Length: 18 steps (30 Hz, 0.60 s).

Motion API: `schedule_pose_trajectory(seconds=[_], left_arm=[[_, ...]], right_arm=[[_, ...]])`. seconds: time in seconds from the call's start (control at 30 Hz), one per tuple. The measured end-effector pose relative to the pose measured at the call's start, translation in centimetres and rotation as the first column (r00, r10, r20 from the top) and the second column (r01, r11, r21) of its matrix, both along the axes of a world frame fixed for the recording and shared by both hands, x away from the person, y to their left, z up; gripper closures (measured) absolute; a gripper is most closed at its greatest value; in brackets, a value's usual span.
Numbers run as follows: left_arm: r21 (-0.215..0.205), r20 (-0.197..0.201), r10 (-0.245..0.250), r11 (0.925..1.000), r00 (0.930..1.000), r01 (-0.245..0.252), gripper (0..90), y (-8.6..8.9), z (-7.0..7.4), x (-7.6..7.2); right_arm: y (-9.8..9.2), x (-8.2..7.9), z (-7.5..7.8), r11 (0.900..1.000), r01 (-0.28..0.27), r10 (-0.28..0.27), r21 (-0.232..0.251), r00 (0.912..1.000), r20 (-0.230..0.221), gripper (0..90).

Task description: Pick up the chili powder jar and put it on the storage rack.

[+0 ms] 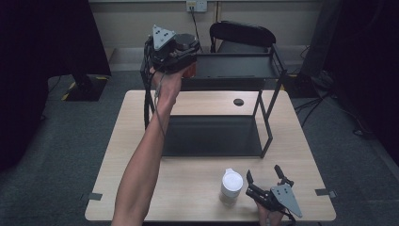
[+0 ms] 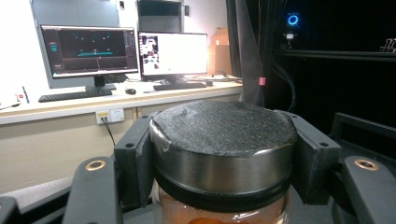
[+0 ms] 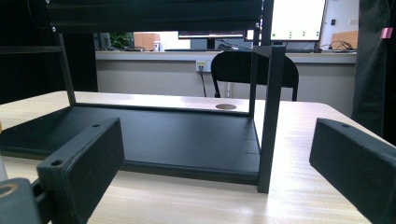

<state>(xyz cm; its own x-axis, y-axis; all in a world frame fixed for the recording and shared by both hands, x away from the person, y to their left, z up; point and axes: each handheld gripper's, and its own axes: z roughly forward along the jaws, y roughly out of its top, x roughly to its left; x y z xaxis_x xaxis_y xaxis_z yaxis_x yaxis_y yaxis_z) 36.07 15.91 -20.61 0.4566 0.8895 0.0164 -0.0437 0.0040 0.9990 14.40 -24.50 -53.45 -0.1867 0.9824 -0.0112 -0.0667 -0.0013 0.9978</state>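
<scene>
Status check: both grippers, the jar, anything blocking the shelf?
Left gripper shut on black-lidded glass jar, raised by black metal shelf rack. Right gripper open, beside white-capped jar. Top shelf clear.

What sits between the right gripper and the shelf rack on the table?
Nothing: in the high view bare table lies between the right gripper and the rack. The white jar stands off to its left.
</scene>
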Motion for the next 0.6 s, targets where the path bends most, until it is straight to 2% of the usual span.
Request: schedule_pose_trajectory(seconds=[0.53,0.6], left_arm=[[-0.012,-0.004,-0.009,0.9999,1.0,0.009,34.4,0.3,-0.12,0.11],[-0.014,-0.006,-0.006,0.9999,1.0,0.005,31.4,0.3,-0.08,0.13]], right_arm=[[-0.01,0.01,0.01,1.0,0.0,0.0,0.001,1.0,-0.001,1.9],[-0.01,0.0,0.0,1.0,0.0,0.0,0.0,1.0,0.0,1.9]])
